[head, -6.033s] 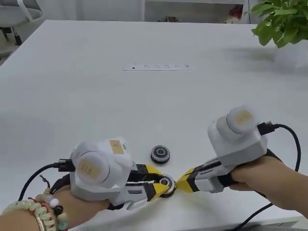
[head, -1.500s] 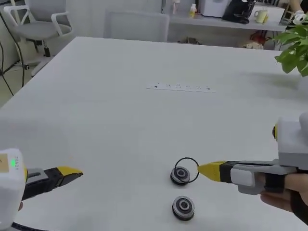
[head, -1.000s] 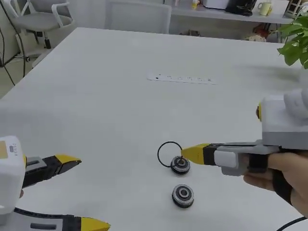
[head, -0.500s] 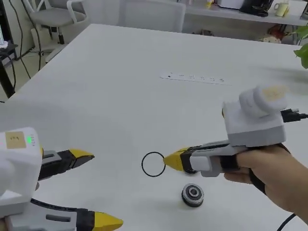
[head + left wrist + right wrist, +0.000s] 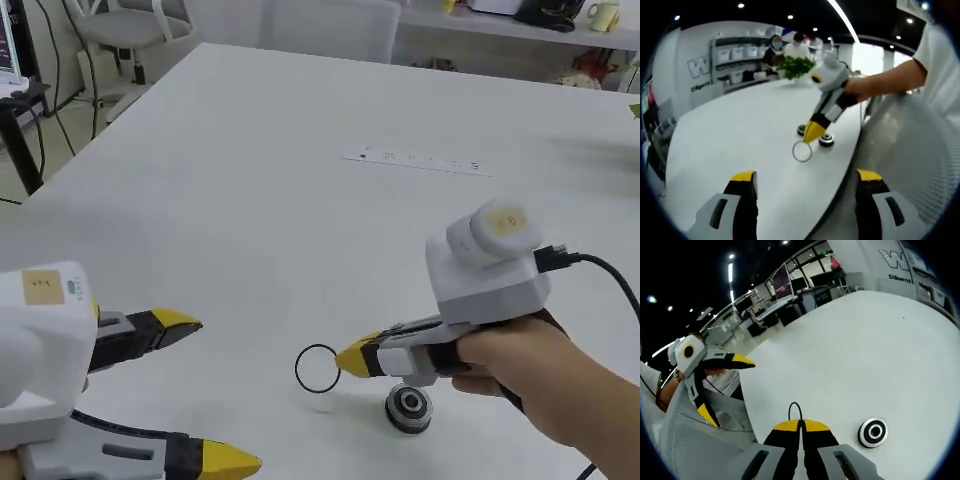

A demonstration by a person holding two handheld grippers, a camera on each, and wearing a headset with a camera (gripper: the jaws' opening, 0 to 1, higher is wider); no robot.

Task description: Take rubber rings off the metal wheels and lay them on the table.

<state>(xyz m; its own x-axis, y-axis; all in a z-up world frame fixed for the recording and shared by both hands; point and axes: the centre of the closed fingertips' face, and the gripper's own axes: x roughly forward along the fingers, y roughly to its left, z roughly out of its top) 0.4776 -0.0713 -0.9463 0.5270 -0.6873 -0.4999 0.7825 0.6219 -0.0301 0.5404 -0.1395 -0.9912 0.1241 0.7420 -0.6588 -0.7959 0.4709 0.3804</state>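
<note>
Black rubber ring [image 5: 318,368], thin and round, is pinched at its edge between the yellow tips of my right gripper [image 5: 345,360], whose jaws are pressed together on it. It sits at lower centre of the head view, over the white table [image 5: 300,200], with a faint shadow just under it; I cannot tell whether it touches the top. In the right gripper view an arc of the ring pokes up past my closed tips at bottom centre.

One metal wheel [image 5: 409,406] with a dark outer band lies flat on the table just below and right of those tips, apart from the ring. In the left gripper view a second wheel [image 5: 802,130] lies just beside it, behind the right gripper's tips.

My left gripper [image 5: 212,392] is at the lower left of the head view, well apart from the ring, its jaws spread wide with nothing between them.
</note>
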